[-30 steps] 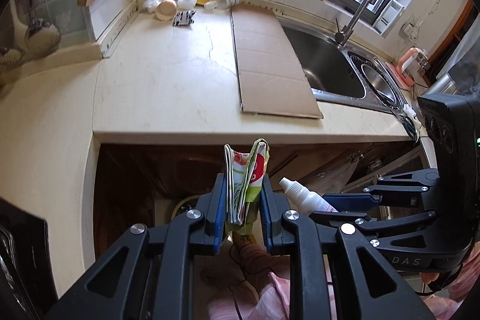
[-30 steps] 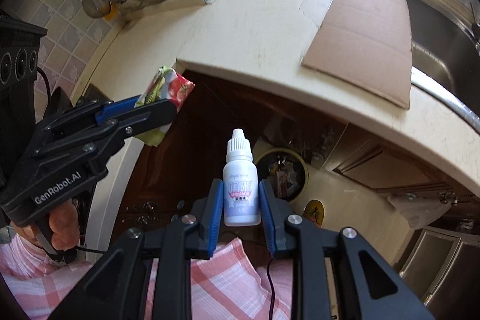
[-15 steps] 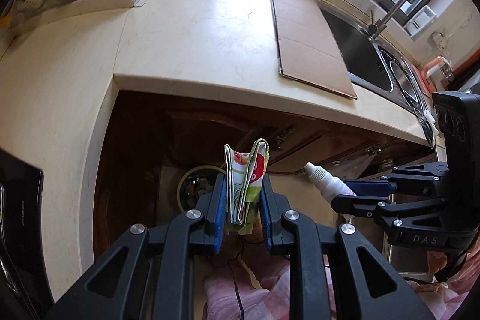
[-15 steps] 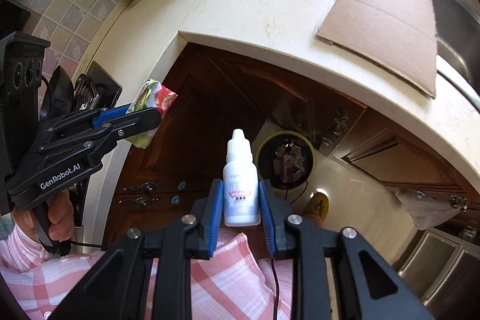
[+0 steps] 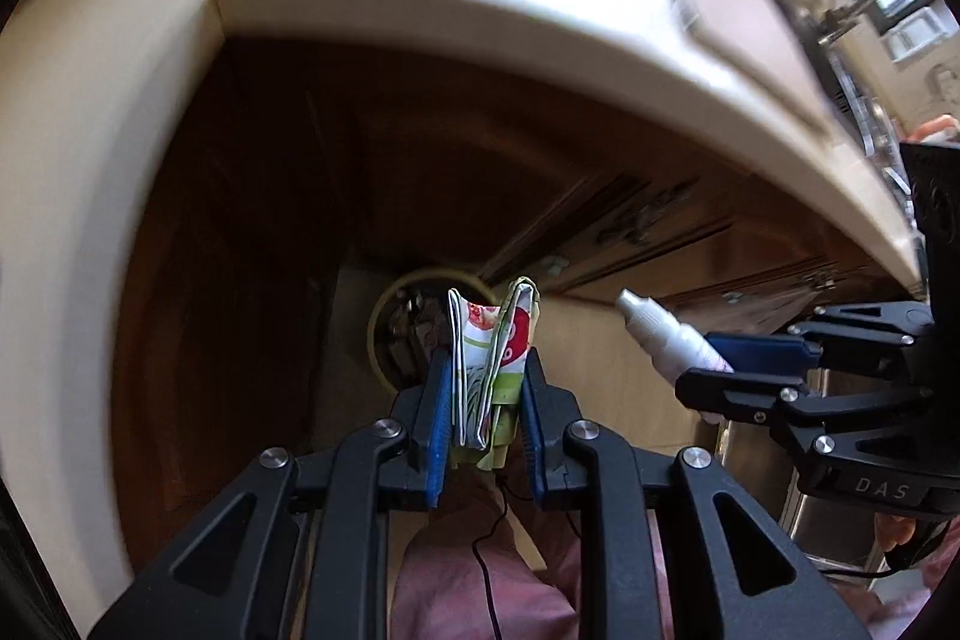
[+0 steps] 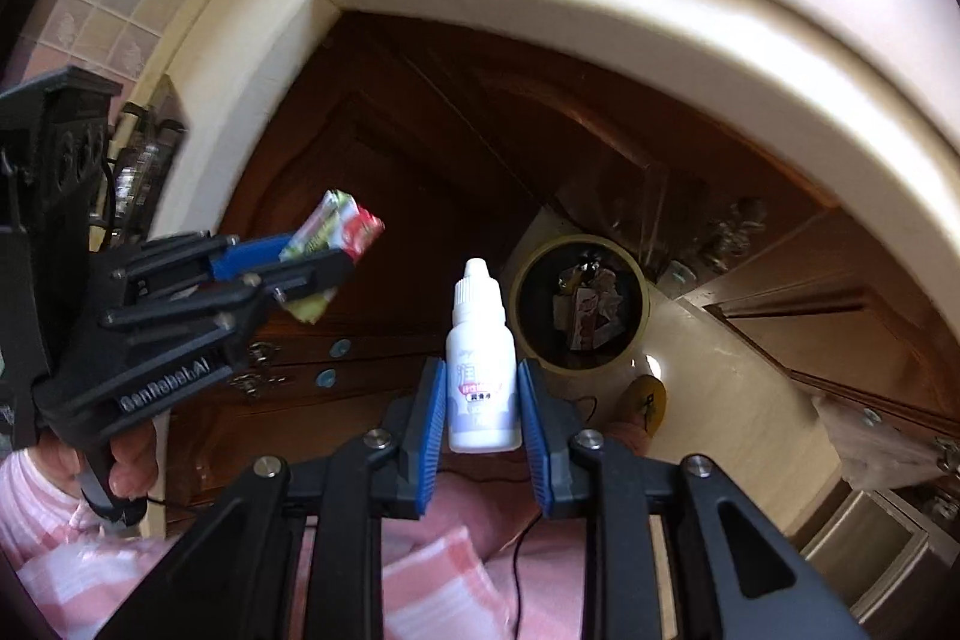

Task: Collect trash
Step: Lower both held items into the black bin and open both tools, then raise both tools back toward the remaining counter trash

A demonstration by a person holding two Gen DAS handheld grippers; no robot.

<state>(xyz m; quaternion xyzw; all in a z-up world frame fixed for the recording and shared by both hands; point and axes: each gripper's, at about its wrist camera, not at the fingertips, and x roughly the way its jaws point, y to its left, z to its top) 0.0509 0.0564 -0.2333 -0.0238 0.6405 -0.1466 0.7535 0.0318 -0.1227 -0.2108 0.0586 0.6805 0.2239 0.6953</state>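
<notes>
My left gripper is shut on a folded red, green and white snack wrapper, which sticks up between its blue pads. In the right wrist view the same wrapper and left gripper show at the left. My right gripper is shut on a small white dropper bottle, held upright; that bottle also shows at the right of the left wrist view. Both grippers point steeply down toward a round yellow-rimmed trash bin on the floor, partly hidden behind the wrapper in the left wrist view.
The cream countertop edge arches overhead, with dark wooden cabinet doors below it. The bin holds several scraps. A person's pink checked clothing fills the bottom, and a thin black cable runs across it. A metal appliance corner sits low right.
Both grippers have sunk below the countertop edge toward the floor. The bin has grown larger in both views. The worktop, cardboard and sink have slid out of sight. Both grips are unchanged.
</notes>
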